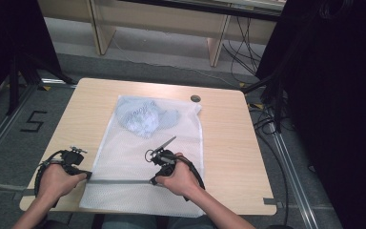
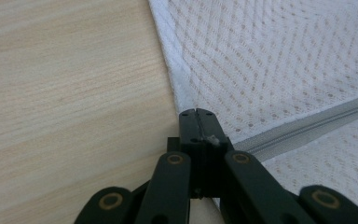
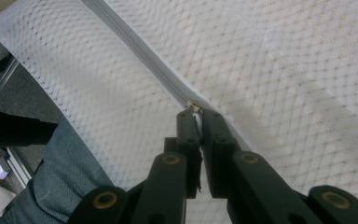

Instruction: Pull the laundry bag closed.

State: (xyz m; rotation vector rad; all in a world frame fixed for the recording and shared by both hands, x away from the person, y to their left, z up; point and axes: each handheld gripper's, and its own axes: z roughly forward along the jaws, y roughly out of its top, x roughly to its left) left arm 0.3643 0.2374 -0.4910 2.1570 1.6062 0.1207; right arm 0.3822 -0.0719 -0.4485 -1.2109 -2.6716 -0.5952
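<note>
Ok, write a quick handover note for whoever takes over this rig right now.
Left gripper: jaws shut on the left edge of the white mesh zip-up laundry bag, at the end of its grey zipper.
Right gripper: jaws shut on the small metal zipper pull, partway along the zipper.
The bag lies flat on the light wooden table, with a pale blue garment inside at the far end.
Done: both grips are set.
Left: probably running the pull along the zipper; how much is closed cannot be told.

You get even, soft overhead light on the tabletop (image 1: 228, 138); dark edges flank it, and both close views blur slightly near the bottom.
</note>
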